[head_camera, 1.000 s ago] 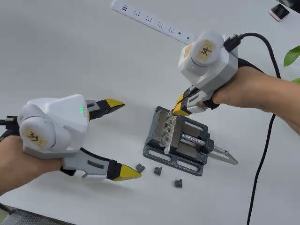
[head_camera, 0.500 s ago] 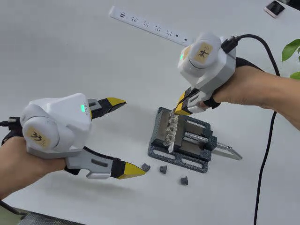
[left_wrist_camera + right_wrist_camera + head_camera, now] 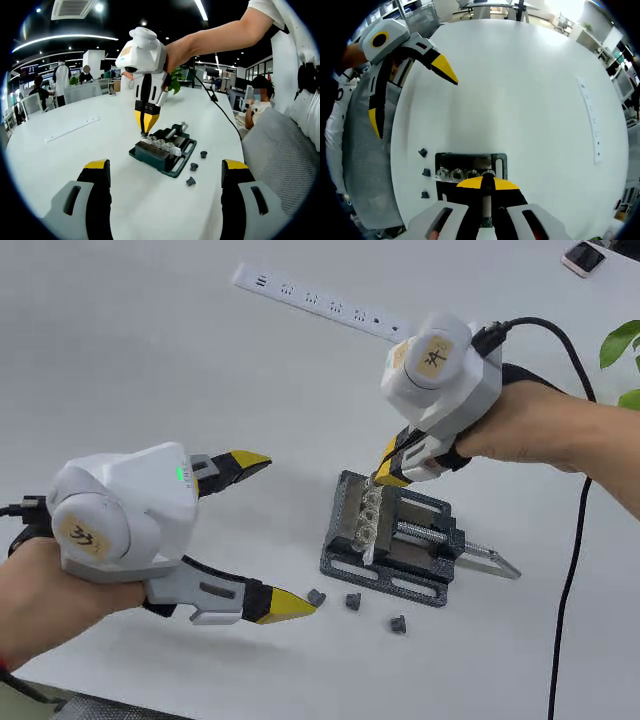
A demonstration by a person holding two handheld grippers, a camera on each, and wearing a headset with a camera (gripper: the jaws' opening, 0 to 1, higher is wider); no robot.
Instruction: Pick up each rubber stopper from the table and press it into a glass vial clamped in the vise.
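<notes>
A dark metal vise (image 3: 420, 558) (image 3: 172, 162) (image 3: 501, 162) clamps a row of glass vials (image 3: 369, 516) (image 3: 161, 145) (image 3: 456, 174). My right gripper (image 3: 385, 479) (image 3: 144, 132) (image 3: 487, 183) points down at the far end vial, shut, with a small dark stopper at its tips. Three grey rubber stoppers (image 3: 352, 602) (image 3: 193, 167) (image 3: 426, 172) lie on the white table in front of the vise. My left gripper (image 3: 277, 532) (image 3: 166, 163) is wide open and holds nothing. Its lower fingertip (image 3: 298, 606) is just left of the nearest stopper (image 3: 316, 597).
A white power strip (image 3: 320, 296) (image 3: 590, 115) lies at the back of the table. A black cable (image 3: 570, 570) runs down the right side. A phone (image 3: 583, 256) and green leaves (image 3: 622, 342) are at the far right corner. People sit beyond the table (image 3: 260, 100).
The picture has shifted slightly with the head. Both grippers keep their places relative to the vise and the stoppers.
</notes>
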